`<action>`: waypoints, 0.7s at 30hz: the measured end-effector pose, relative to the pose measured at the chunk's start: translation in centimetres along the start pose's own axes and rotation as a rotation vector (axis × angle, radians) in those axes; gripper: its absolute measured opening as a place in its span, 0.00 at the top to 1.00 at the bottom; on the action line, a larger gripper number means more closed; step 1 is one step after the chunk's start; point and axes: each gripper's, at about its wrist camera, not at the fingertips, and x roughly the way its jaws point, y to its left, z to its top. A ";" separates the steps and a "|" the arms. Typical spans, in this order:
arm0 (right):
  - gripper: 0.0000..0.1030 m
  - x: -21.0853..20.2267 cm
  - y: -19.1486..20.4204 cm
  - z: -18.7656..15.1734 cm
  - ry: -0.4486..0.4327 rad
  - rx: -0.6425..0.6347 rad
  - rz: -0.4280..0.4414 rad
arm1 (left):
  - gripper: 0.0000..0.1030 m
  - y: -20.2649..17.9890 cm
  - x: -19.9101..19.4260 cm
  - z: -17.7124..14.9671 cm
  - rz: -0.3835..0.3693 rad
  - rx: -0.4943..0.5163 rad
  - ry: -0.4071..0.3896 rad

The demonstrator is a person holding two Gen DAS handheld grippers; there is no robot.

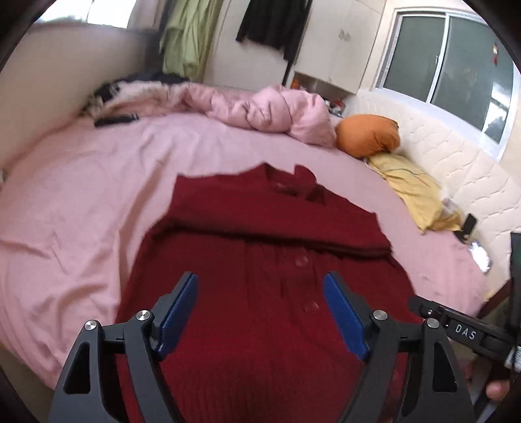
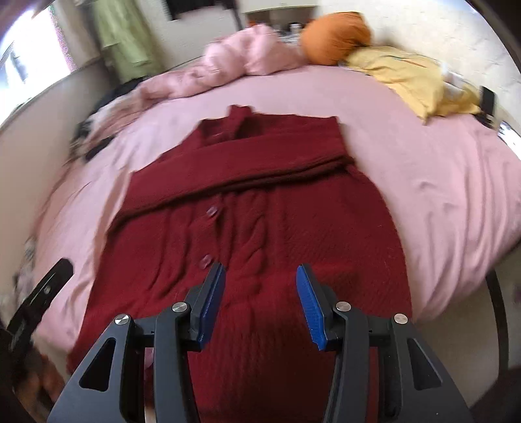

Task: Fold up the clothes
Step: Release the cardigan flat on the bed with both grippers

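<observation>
A: Bedroom. Bed (image 1: 81, 195) under a pink sheet, padded cream headboard (image 1: 456, 169) on the right, window (image 1: 446, 61) above it.

B: The garment?

A: Dark red knit cardigan (image 2: 260, 201) lies flat, mid-bed, buttons up, collar at the far end. Both sleeves are folded across the chest as a band. The hem end reaches the near edge of the bed.

B: Grippers?

A: Left gripper (image 1: 260, 293) hangs above the lower half of the cardigan, jaws spread wide, nothing between them. Right gripper (image 2: 260, 289) is over the same lower half, jaws apart, narrower, also empty. Blue pads clear of the knit, as far as I can tell.

B: Clutter?

A: Crumpled pink duvet (image 1: 267, 107) at the far side, orange pillow (image 1: 368, 135) just beside it, yellow cloth (image 1: 410, 188) along the headboard. A phone (image 1: 470, 223) sits near that cloth. All well apart from the cardigan. Green garment (image 1: 185, 35) and a black one (image 1: 273, 22) hang on the far wall.
</observation>
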 end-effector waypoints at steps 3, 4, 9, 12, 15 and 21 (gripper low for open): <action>0.51 0.6 1.0 0.1 -0.031 -0.039 -0.066 | 0.22 0.0 1.2 -0.7 0.061 0.017 0.012; 0.51 0.9 1.3 0.0 -0.034 -0.060 -0.088 | 0.22 0.3 1.4 -1.1 0.056 0.001 0.027; 0.51 1.0 1.5 -1.4 -0.025 -0.072 -0.115 | 0.22 2.1 0.7 -1.9 0.013 -0.108 0.037; 0.51 0.8 1.8 -1.5 -0.023 -0.080 -0.115 | 0.22 1.7 1.0 -1.8 0.022 -0.081 0.048; 0.50 0.7 2.4 -1.5 -0.028 -0.100 -0.115 | 0.22 1.4 1.4 -1.9 0.013 -0.066 0.062; 0.50 0.4 2.4 -0.6 0.000 -0.117 -0.039 | 0.22 1.3 1.4 -0.9 -0.029 -0.057 0.085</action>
